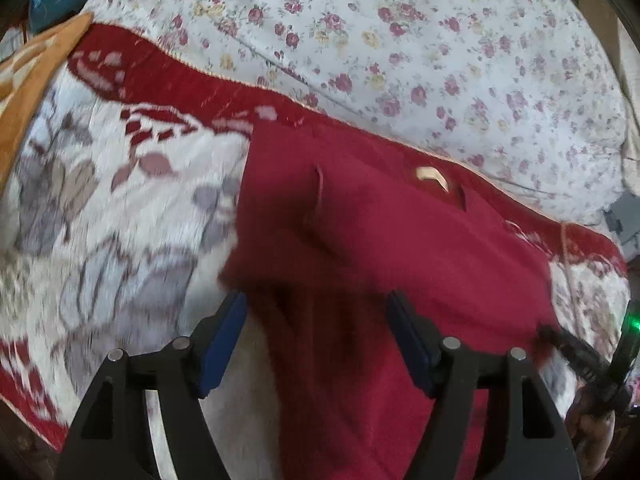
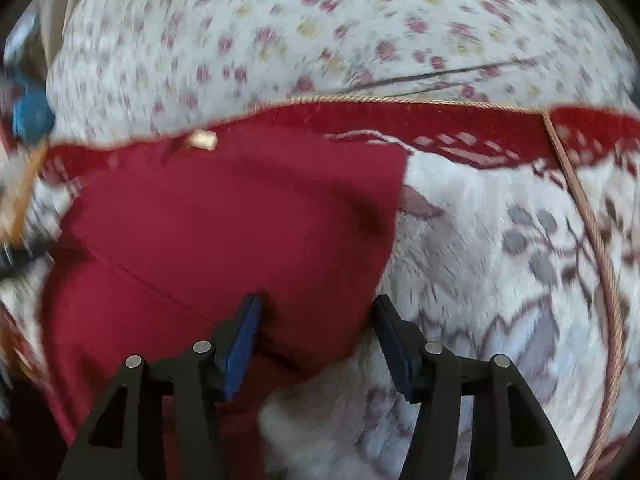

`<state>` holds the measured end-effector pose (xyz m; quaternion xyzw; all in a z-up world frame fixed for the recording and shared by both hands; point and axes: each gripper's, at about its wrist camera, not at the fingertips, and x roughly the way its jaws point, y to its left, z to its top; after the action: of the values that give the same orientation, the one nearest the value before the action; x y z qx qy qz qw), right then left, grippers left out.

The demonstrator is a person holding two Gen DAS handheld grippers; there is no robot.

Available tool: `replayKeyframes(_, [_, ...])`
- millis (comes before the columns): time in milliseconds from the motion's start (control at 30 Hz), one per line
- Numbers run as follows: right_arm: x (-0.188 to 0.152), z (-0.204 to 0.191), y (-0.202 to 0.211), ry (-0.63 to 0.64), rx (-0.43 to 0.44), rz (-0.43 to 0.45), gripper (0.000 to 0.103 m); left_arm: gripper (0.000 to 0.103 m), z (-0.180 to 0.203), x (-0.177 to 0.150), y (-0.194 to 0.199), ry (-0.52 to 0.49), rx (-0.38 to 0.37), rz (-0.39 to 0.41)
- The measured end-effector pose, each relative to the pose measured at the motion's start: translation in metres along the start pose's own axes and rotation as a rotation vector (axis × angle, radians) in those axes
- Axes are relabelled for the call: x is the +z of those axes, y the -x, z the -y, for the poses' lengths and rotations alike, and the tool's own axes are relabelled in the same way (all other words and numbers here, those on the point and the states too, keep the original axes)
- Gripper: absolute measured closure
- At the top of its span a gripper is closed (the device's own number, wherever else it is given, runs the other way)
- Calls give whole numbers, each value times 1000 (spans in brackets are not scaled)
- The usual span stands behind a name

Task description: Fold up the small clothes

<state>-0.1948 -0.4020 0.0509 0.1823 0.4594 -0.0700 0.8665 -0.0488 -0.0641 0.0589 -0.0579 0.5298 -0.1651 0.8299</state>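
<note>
The red garment lies spread on a fleecy blanket with a red border and grey leaf pattern, which itself covers a bed dressed in a floral sheet. A pale label shows near the garment's far edge, close to the blanket's corded hem.

Both sets of tongs stand open. The left tongs hover over the near left part of the garment with cloth showing between the blue pads, but nothing appears pinched. The right tongs straddle the garment's near right edge, one pad over red fabric and the other over white fleece; again no grip is visible.

The chief risk, as I judge it, is the ground colour: the garment and the blanket's border are nearly the same red (the far edge is hardest to separate), so a grasp aimed there could take blanket pile along with the cloth, or miss the hem altogether. The fleece is deep and soft, so pads pressed down for a pinch may gather fluff and drag the blanket, shifting the garment out of square.

Both views are smeared, which makes edge-finding less sure. If the two sides were lifted unevenly, the fold would come out skewed, and the soft bed underneath would give no firm surface for pressing a crease flat.
</note>
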Motion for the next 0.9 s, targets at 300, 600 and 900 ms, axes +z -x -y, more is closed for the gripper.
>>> replayKeyframes(300, [-93, -131, 43, 330, 469, -126, 32, 32, -38, -50, 57, 41, 39, 31])
replayKeyframes(600, [-189, -221, 13, 517, 521, -279, 29, 30, -62, -85, 108, 42, 36, 69])
replayKeyframes(900, [-200, -227, 59, 562, 671, -275, 30, 20, -75, -100, 121, 86, -11, 93])
